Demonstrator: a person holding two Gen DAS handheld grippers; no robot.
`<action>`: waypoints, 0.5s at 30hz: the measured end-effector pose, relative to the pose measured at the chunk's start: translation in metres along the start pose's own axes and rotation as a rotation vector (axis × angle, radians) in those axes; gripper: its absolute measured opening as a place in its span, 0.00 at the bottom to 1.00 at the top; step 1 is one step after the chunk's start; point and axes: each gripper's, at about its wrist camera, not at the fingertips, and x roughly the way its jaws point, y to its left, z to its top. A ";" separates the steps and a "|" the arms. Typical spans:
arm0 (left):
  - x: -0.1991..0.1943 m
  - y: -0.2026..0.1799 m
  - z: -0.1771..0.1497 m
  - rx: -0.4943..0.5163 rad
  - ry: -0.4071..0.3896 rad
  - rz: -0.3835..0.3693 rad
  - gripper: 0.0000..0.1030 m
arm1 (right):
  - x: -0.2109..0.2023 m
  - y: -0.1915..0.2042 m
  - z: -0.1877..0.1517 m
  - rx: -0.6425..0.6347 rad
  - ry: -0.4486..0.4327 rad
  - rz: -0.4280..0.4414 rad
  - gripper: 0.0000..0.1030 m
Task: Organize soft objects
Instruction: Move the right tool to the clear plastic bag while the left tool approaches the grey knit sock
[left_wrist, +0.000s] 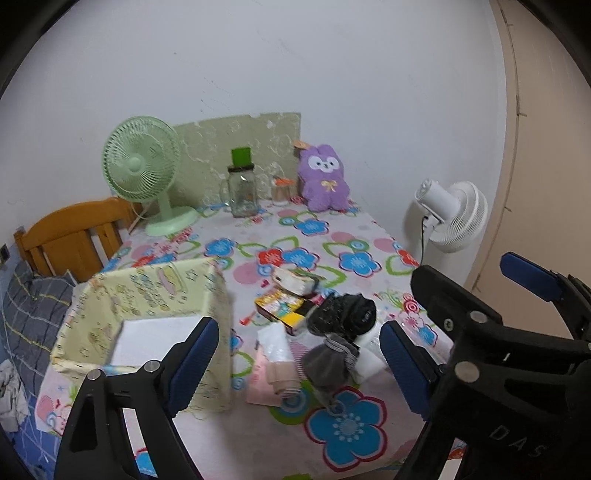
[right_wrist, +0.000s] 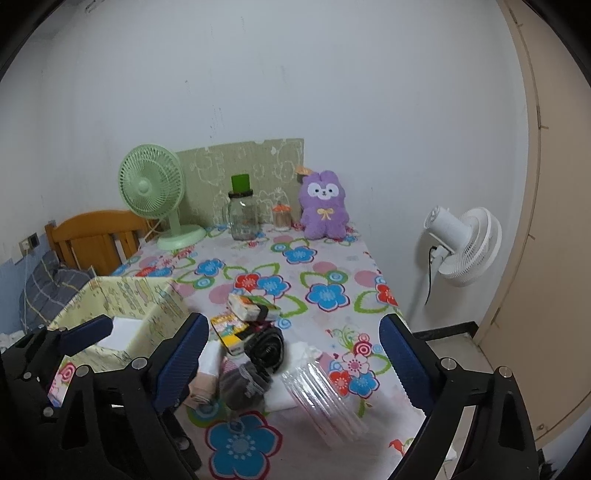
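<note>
A pile of soft things lies near the table's front: a black sock roll (left_wrist: 341, 314) (right_wrist: 266, 347), a grey sock (left_wrist: 327, 363) (right_wrist: 245, 382), pink cloth (left_wrist: 273, 380) and a tissue pack (left_wrist: 295, 282) (right_wrist: 245, 306). A pale yellow fabric box (left_wrist: 155, 295) (right_wrist: 147, 299) stands to their left with a white block inside. A purple plush (left_wrist: 325, 177) (right_wrist: 324, 208) sits at the far edge. My left gripper (left_wrist: 299, 354) is open above the pile. My right gripper (right_wrist: 293, 358) is open, empty, over the pile.
A green fan (left_wrist: 142, 170), a glass jar (left_wrist: 242, 192) and a small bottle (left_wrist: 280, 190) stand at the back. A clear plastic package (right_wrist: 321, 398) lies front right. A white floor fan (left_wrist: 452, 216) stands right of the table, a wooden headboard (left_wrist: 70, 236) left.
</note>
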 end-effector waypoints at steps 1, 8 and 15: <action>0.002 -0.002 -0.001 0.000 0.004 -0.001 0.86 | 0.003 -0.002 -0.002 0.000 0.007 0.000 0.91; 0.021 -0.014 -0.010 -0.006 0.044 -0.020 0.84 | 0.020 -0.013 -0.013 0.008 0.048 -0.006 0.87; 0.040 -0.027 -0.024 0.034 0.066 -0.017 0.83 | 0.040 -0.020 -0.030 0.020 0.107 0.028 0.86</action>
